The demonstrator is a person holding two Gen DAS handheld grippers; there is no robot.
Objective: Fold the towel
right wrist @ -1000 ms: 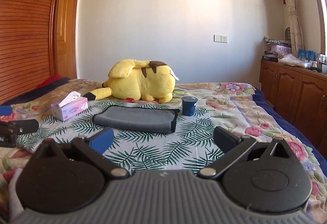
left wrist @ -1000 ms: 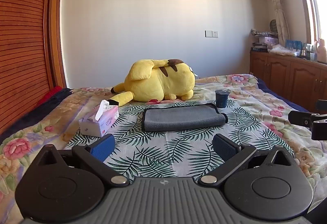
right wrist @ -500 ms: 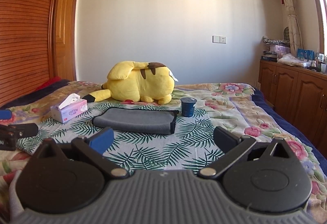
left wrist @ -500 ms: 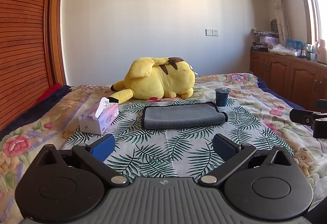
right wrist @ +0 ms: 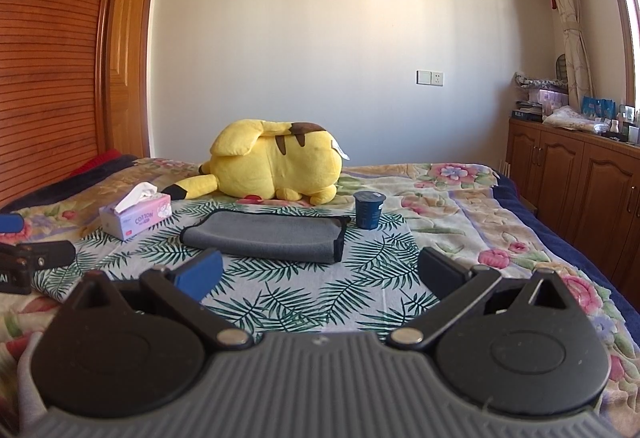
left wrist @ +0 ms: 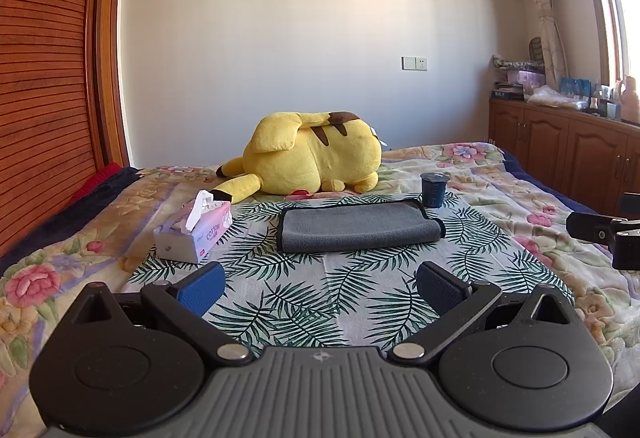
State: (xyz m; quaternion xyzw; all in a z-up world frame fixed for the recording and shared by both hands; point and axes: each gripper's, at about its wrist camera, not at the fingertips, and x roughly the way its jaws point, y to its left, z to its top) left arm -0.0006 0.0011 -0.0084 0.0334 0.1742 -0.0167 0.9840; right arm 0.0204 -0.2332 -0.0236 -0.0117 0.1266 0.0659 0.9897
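Observation:
A grey towel [left wrist: 358, 225] with dark trim lies folded in a flat rectangle on the palm-leaf cloth on the bed; it also shows in the right wrist view [right wrist: 266, 234]. My left gripper [left wrist: 318, 284] is open and empty, held above the cloth well short of the towel. My right gripper [right wrist: 318, 274] is open and empty, also short of the towel. Each gripper's tip shows at the other view's edge, the right one in the left wrist view [left wrist: 600, 232] and the left one in the right wrist view [right wrist: 36, 258].
A yellow plush toy [left wrist: 316, 158] lies behind the towel. A tissue box [left wrist: 196, 232] stands to its left and a dark blue cup [left wrist: 433, 189] at its far right corner. Wooden cabinets [left wrist: 568, 154] line the right wall, a slatted wooden wardrobe [left wrist: 44, 86] the left.
Both grippers have drawn slightly back and tilted a little; the towel sits a bit farther off in both views. Nothing on the bed has moved.

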